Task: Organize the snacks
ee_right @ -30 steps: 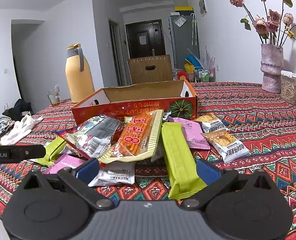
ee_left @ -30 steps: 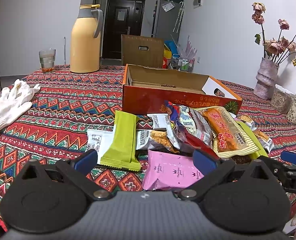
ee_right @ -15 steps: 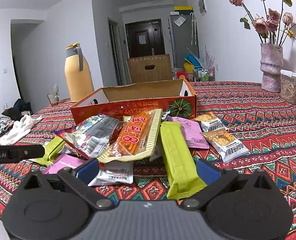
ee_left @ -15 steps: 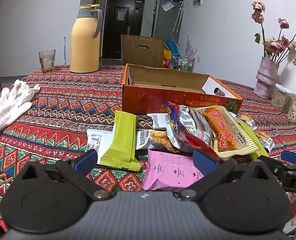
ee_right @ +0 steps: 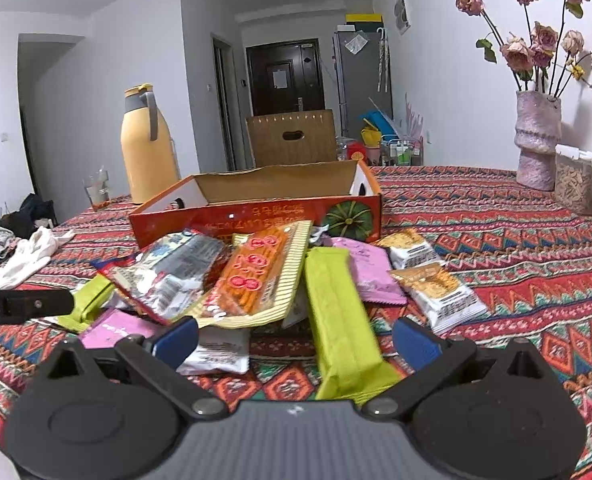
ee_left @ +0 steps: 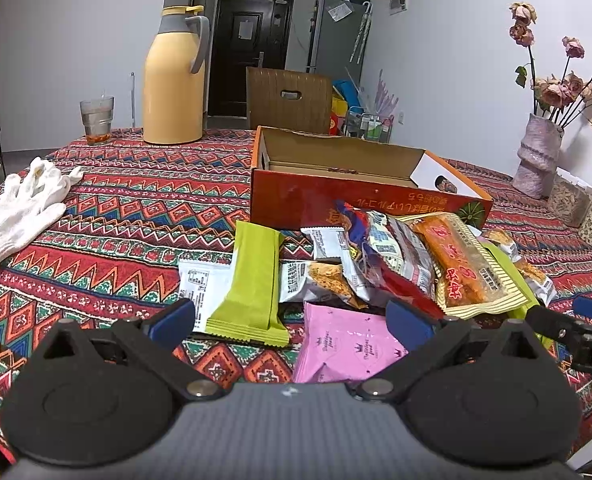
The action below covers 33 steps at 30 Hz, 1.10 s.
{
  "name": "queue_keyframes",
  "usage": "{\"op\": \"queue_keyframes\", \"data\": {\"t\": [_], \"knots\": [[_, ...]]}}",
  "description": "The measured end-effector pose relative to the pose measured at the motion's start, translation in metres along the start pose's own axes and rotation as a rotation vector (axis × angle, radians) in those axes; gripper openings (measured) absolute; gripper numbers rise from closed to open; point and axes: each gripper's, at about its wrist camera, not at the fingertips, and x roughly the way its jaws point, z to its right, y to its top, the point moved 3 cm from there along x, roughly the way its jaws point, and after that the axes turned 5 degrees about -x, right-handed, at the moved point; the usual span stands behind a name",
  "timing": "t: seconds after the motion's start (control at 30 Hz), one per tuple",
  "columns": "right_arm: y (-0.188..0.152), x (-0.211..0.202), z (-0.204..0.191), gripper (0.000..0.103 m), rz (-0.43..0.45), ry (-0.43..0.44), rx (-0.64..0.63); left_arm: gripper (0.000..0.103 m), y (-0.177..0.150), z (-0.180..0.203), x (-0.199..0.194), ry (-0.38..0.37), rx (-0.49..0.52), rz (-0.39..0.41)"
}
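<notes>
The left tongs gape wide and empty above the surface, a green bar and a pink packet lying just ahead between their tips. Beyond the snack heap sits the open orange box. The right tongs are likewise spread wide, empty, another green bar between their tips.

The left gripper fills the bottom of its frame, jaws spread wide and holding nothing. The right gripper sits likewise, jaws apart, empty.
</notes>
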Motion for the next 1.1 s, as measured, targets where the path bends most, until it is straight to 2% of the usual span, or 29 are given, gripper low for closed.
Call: {"op": "queue_keyframes", "data": {"t": [0.17,0.4,0.53,0.77,0.93,1.1], "knots": [[0.007,0.011,0.008,0.089,-0.023,-0.019,-0.062,0.103,0.003,-0.001,0.004,0.006,-0.001,-0.001],[0.007,0.042,0.014,0.069,-0.132,0.004,-0.157,0.103,0.004,-0.003,0.011,0.019,-0.011,-0.011],[0.009,0.054,0.015,0.069,-0.165,0.024,-0.173,0.103,0.006,-0.004,0.013,0.024,-0.014,-0.013],[0.021,0.051,0.027,0.068,-0.139,0.039,-0.119,0.103,0.006,-0.008,0.017,0.034,-0.026,-0.023],[0.020,0.050,0.039,0.056,-0.155,0.034,-0.103,0.103,0.007,-0.011,0.021,0.039,-0.030,-0.027],[0.018,0.055,0.036,0.053,-0.183,0.051,-0.114,0.103,0.009,-0.013,0.022,0.044,-0.035,-0.030]]}}
